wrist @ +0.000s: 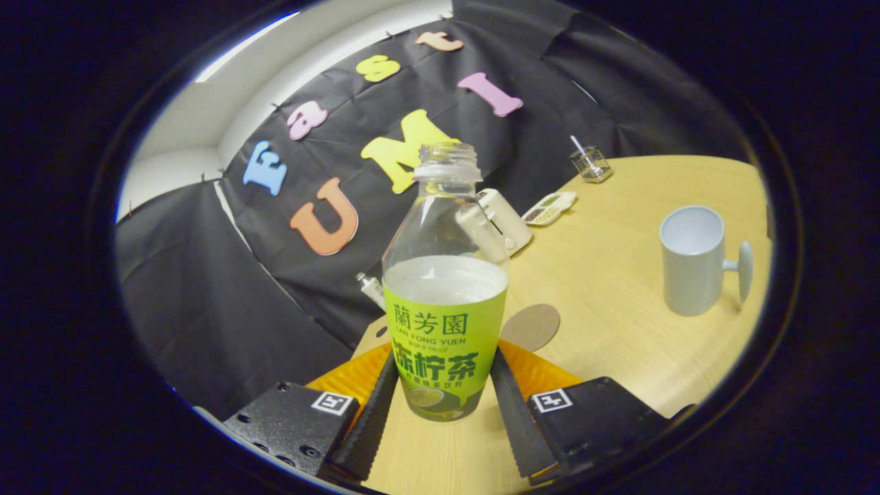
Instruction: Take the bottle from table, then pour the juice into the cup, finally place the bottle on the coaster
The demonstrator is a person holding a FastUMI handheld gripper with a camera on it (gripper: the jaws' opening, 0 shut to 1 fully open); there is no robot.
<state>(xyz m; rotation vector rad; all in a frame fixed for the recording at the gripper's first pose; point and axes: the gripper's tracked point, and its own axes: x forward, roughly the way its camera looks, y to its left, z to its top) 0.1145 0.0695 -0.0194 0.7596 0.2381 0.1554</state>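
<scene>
Two fingers (505, 402) flanking the lower label of the bottle (445, 302), pressed against its sides by the look of it, so a closed grip on the bottle low on its body. Bottle held between the fingers, uncapped, cloudy juice up to about the top of the label, its base seemingly just off the table (619, 275), though contact there hard to judge. Cup (693, 260) well off to the right beyond the fingers, upright, mouth open, handle turned away to the right. Coaster (529, 327), a flat brown disc, just behind the bottle on the right. Best kept level during the carry toward the cup, given the open neck and the low grip under a tall load. Neck to be brought over the cup's rim before any tilt, then tipped slowly. Firm, steady squeeze throughout, since thin plastic likely to flex and slip. Small clutter by the booth wall well clear of the path.
</scene>
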